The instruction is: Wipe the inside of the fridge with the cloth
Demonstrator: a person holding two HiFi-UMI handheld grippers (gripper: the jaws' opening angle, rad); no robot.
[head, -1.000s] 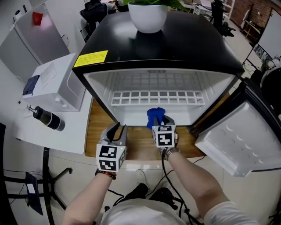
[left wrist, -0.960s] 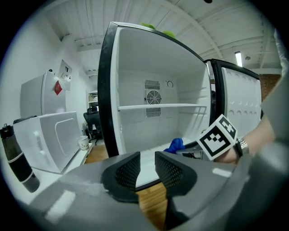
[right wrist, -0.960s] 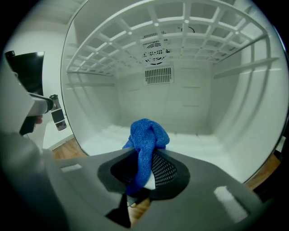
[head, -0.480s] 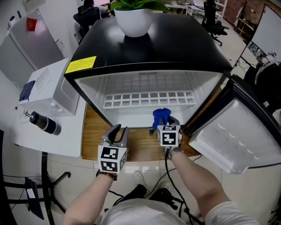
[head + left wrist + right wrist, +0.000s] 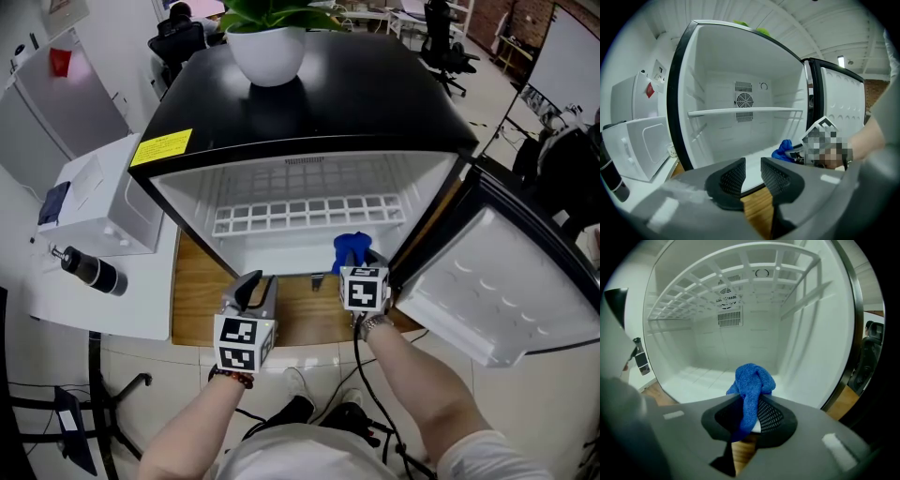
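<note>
A small black fridge (image 5: 337,103) stands open, its white inside (image 5: 717,362) bare apart from a wire shelf (image 5: 309,216). My right gripper (image 5: 749,414) is shut on a bunched blue cloth (image 5: 751,385), held at the front lip of the fridge floor on the right side (image 5: 352,249). The cloth (image 5: 783,149) shows blue beside the right gripper in the left gripper view too. My left gripper (image 5: 753,172) hangs outside the fridge opening at the lower left, over the wooden board (image 5: 202,300), jaws a little apart with nothing between them.
The fridge door (image 5: 487,291) is swung open to the right. A white potted plant (image 5: 267,47) sits on the fridge top. A white appliance (image 5: 94,202) and a dark bottle (image 5: 89,270) lie on the white table at left. Office chairs stand behind.
Both grippers have shifted slightly right and towards the fridge opening; the cloth stays in the right gripper's jaws. The head view has drifted, moving the fridge leftward in frame.
</note>
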